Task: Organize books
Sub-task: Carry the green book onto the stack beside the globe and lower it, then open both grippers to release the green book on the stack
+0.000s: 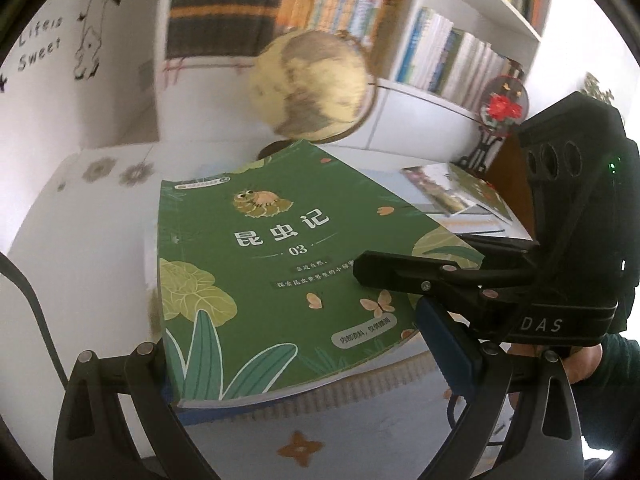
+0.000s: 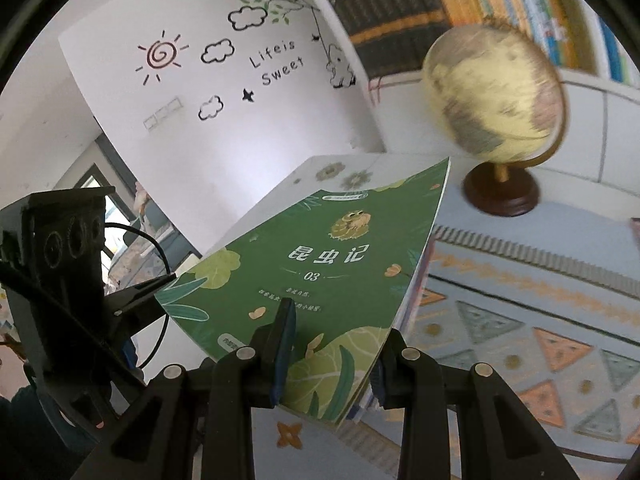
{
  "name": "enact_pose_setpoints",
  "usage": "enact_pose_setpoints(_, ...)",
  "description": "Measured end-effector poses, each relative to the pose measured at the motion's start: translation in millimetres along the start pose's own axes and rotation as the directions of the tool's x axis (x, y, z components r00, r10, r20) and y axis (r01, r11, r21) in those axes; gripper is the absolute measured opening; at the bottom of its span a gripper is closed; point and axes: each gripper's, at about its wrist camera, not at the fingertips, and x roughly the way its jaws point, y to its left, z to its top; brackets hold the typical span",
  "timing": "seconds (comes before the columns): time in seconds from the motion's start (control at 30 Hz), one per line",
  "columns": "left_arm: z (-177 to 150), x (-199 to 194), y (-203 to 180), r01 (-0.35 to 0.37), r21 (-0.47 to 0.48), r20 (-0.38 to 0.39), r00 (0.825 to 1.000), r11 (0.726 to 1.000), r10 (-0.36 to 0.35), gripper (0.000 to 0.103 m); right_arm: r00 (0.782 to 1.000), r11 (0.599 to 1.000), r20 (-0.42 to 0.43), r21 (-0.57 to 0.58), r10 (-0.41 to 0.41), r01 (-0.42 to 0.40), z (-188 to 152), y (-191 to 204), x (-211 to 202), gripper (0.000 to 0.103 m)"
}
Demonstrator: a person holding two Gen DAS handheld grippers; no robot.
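A small stack of books, topped by a green book (image 1: 260, 280) with white Chinese characters and "03", hangs tilted above the table. My left gripper (image 1: 290, 336) spans the stack's near edge, one finger against each side. My right gripper (image 2: 338, 320) is shut on the same stack: one blue-padded finger (image 2: 284, 320) lies on the green book (image 2: 320, 276) and the other sits under the stack's right side. In the left wrist view the right gripper (image 1: 412, 252) clamps the right edge. In the right wrist view the left gripper (image 2: 150, 316) is at the stack's left corner.
A cream globe (image 1: 308, 84) on a dark wooden base (image 2: 502, 196) stands just behind the stack. White shelves full of books (image 1: 448, 56) line the back wall. More books (image 1: 460, 192) lie on the table at right, near a round red ornament (image 1: 504, 104). A patterned cloth (image 2: 540, 320) covers the table.
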Motion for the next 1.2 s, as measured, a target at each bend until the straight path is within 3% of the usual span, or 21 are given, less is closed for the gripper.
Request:
enact_pose_setpoints(0.23, -9.2, 22.8, 35.5, 0.025, -0.056, -0.018, 0.999, 0.998, -0.026, 0.097, 0.998, 0.999, -0.057, 0.029, -0.016, 0.017, 2.3, -3.0, 50.1, 0.033)
enact_pose_setpoints(0.57, -34.2, 32.6, 47.4, 0.056, -0.066, -0.066, 0.996, 0.996, -0.060, 0.097, 0.992, 0.997, -0.117, 0.057, -0.039, 0.046, -20.6, 0.7, 67.8, 0.033)
enact_pose_setpoints(0.67, -38.4, 36.7, 48.9, 0.026, -0.065, -0.102, 0.994, 0.998, -0.033, 0.097, 0.990, 0.995, -0.137, 0.084, -0.034, 0.046, -27.3, -2.6, 72.2, 0.033)
enact_pose_setpoints(0.8, -47.3, 33.2, 53.1, -0.075, -0.091, -0.159, 0.985, 0.993, 0.059, 0.097, 0.977, 0.990, -0.205, 0.121, -0.050, 0.076, -33.0, -10.9, 81.0, 0.033)
enact_pose_setpoints(0.9, -49.4, 16.4, 50.4, -0.109, -0.091, -0.117, 0.988, 0.990, 0.098, 0.098, 0.974, 0.987, -0.215, 0.122, -0.074, 0.102, -40.5, -13.5, 77.1, 0.034)
enact_pose_setpoints(1.03, -40.5, 5.6, 30.8, -0.152, -0.014, -0.087, 0.985, 0.988, 0.150, 0.098, 0.973, 0.974, -0.199, 0.164, -0.119, 0.153, -50.2, -23.4, 53.2, 0.040)
enact_pose_setpoints(1.2, -23.3, 3.7, -9.7, -0.129, 0.065, -0.028, 0.991, 0.989, 0.131, 0.098, 0.968, 0.956, -0.148, 0.186, -0.201, 0.227, -53.4, -31.2, 11.8, 0.043)
